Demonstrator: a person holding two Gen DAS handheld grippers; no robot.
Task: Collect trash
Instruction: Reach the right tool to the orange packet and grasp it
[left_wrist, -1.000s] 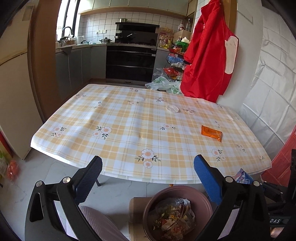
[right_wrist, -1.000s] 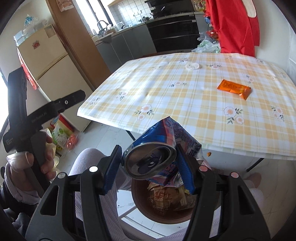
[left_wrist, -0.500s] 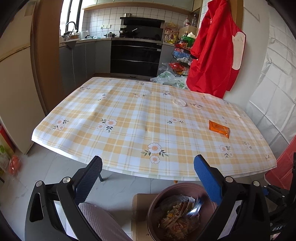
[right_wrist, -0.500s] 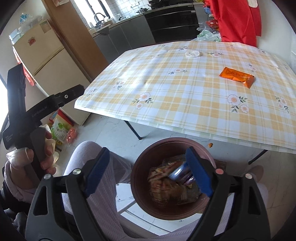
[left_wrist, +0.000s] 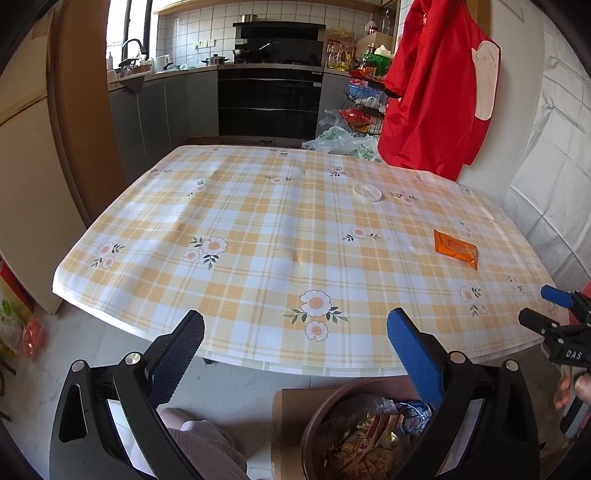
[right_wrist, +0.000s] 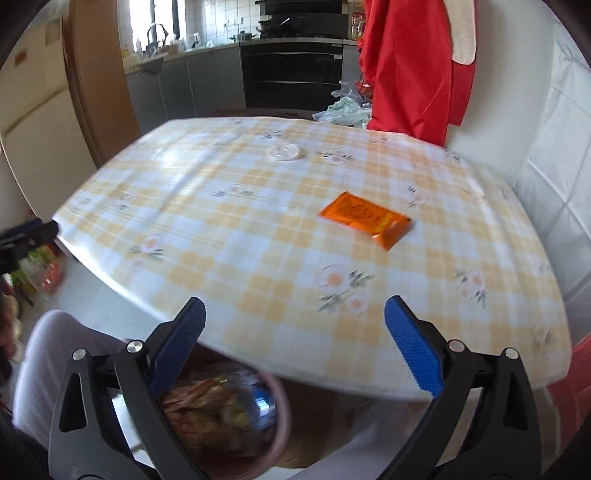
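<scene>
The right gripper (right_wrist: 293, 332) has just been opening its jaws; they now stand wide with nothing between them, poised over the near edge of the table (right_wrist: 229, 229). Its view is smeared with motion blur. The left gripper (left_wrist: 295, 343) also has its jaws wide and bare, hovering just short of the table's front edge.

Below them on the floor sits the brown trash bin (left_wrist: 321, 417), holding crumpled wrappers and a crushed blue can (left_wrist: 413, 410).

Two bits of litter remain on the checked tablecloth. The orange sachet (right_wrist: 365, 218) lies flat toward the right side, nearer the right gripper. A small clear plastic lid (right_wrist: 284, 152) lies farther back, toward the red garment (right_wrist: 410, 62) hanging by the wall.

The sachet looks like the likely next pick. I would judge it light, thin and limp, with a slick foil-like skin, lying so flat against the cloth that there is little to get under. A pinch on one short edge or a corner seems best, pressing down slightly so one jaw slides beneath it. The cloth is smooth, so the sachet may skate away or the jaws may snag the cloth itself. The lid looks light, stiff and shallow; its rim is the place to pinch.
</scene>
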